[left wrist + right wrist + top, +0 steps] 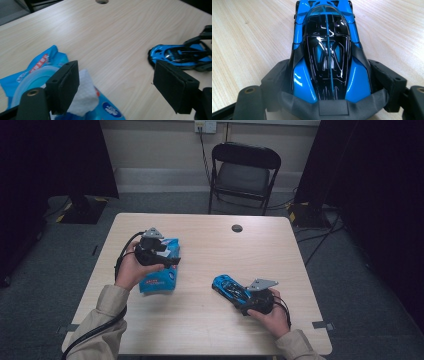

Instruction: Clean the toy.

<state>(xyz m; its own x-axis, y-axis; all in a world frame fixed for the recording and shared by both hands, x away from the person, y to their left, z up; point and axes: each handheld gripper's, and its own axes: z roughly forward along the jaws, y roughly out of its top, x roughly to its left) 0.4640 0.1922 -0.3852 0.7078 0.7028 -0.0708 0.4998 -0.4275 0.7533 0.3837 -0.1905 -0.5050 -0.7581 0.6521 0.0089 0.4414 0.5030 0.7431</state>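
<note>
A blue pack of wet wipes (159, 281) lies on the left half of the wooden table (200, 330). Its round lid stands open, and a white wipe (83, 96) sticks up out of it. My left gripper (170, 257) hovers over the pack, open, with the wipe (83, 96) against the inner side of the left-hand jaw. In the left gripper view the pack (40, 62) fills the lower left below my left gripper (116, 75). A blue and black toy car (227, 286) rests on the table at the right. My right gripper (245, 297) is shut on its rear, one jaw on each flank of the car (327, 50).
A black folding chair (244, 170) stands beyond the table's far edge. A round cable hole (237, 228) sits near the far middle of the tabletop. Cables run over the floor at the right. Bare wood lies between the pack and the car.
</note>
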